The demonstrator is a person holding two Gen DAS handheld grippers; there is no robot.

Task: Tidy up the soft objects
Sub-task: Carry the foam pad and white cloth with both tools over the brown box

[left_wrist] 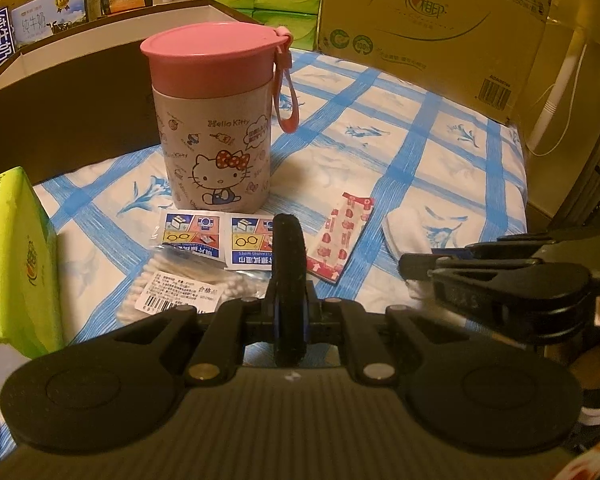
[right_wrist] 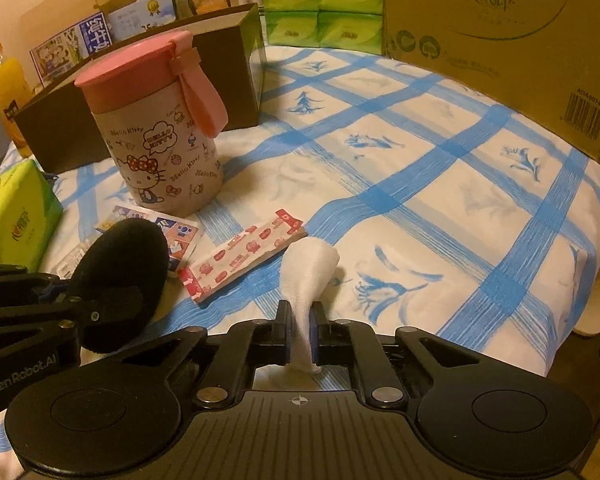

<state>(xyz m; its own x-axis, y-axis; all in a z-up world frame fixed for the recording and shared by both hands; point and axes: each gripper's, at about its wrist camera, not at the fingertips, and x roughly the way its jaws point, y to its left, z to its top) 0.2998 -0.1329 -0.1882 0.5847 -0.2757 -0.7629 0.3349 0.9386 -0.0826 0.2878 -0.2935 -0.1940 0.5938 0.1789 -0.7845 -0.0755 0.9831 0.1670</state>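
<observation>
Checked bedsheet (right_wrist: 440, 184): two wipe sachets (left_wrist: 190, 234), one cup (left_wrist: 212, 120), one plaster strip (right_wrist: 244, 256).

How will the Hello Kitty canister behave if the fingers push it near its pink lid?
The Hello Kitty canister stands tall on a soft quilt, so a high push would probably tip it. Being round, it may roll afterwards. Its weight cannot be judged, since the pink lid is on.

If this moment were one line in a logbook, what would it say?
left tool: shut on black pad | right tool: shut on white gauze | Hello Kitty cup: lid on
</observation>
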